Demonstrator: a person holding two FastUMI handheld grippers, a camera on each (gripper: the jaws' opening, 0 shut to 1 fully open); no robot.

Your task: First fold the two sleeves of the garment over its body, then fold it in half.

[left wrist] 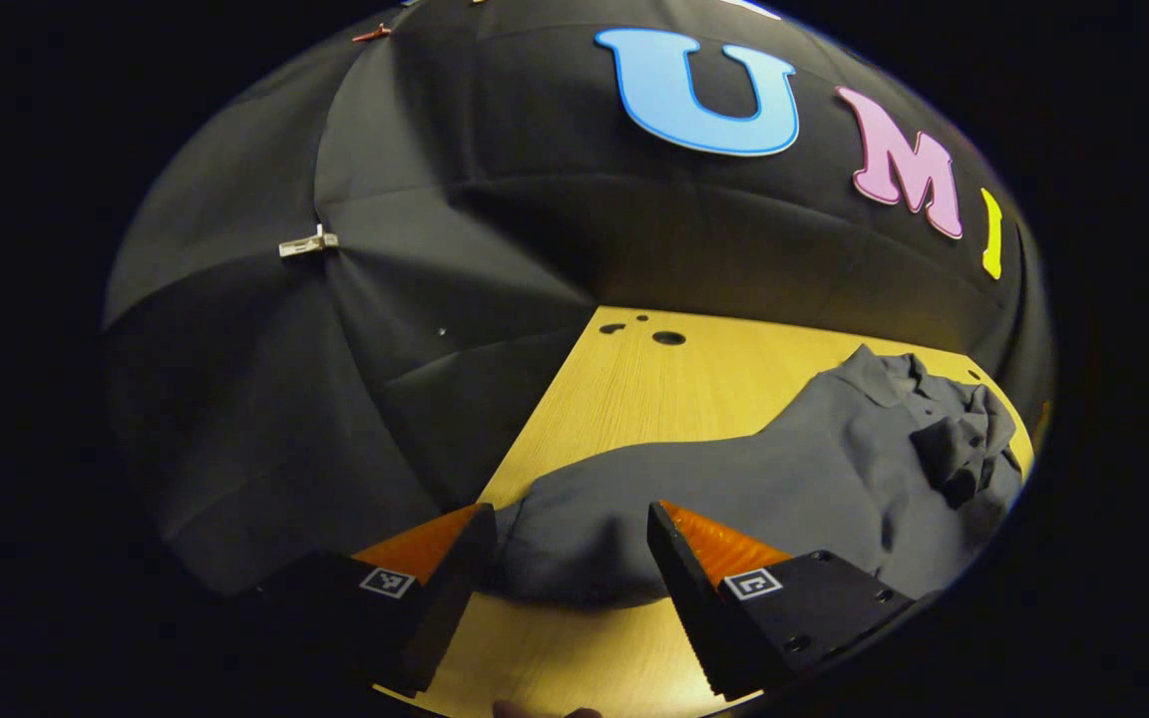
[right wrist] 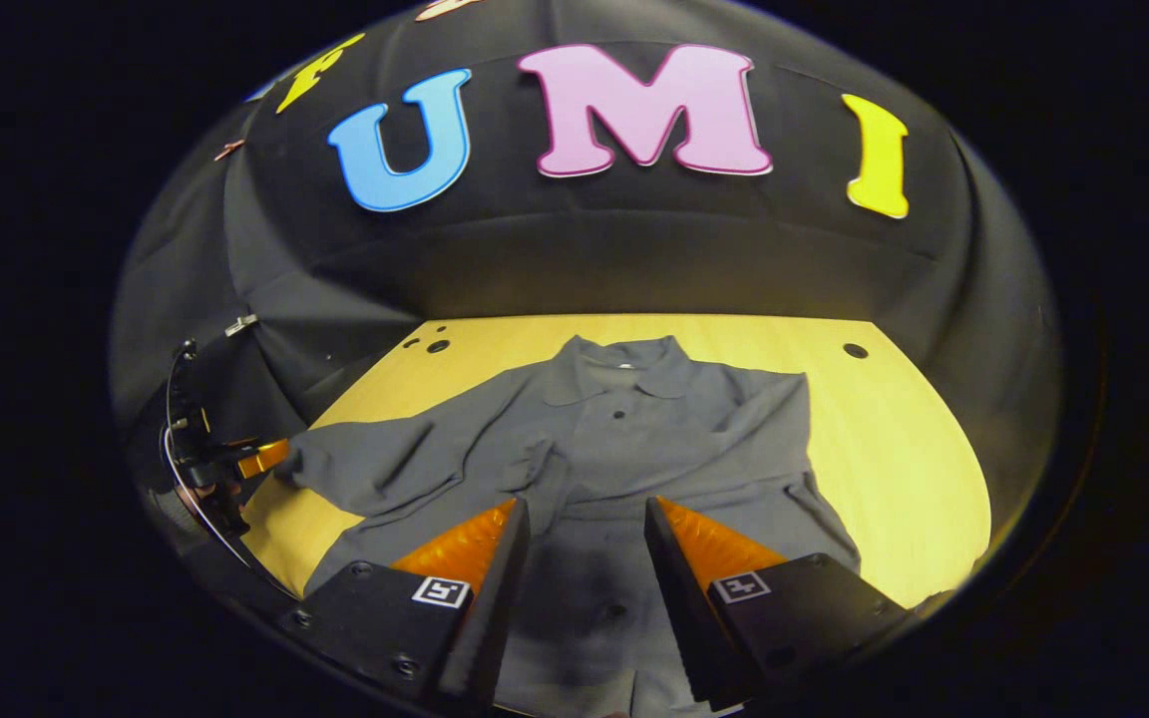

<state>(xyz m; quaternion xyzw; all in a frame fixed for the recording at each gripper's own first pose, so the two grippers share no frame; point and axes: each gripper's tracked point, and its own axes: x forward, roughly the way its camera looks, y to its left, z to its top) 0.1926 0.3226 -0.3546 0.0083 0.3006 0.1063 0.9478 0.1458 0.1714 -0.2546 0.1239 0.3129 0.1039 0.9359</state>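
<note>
Lying flat, shirt (right wrist: 594,449) collar toward wall

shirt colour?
Plain dark grey shirt, no pattern; clearest in the right gripper view.

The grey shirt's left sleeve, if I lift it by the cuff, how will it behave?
The sleeve would likely hang limp: it already lies creased on the wooden table. It probably weighs little, being thin cloth. Lifting may tug the shirt body along, since the open left gripper sits at the cuff alone.
</note>
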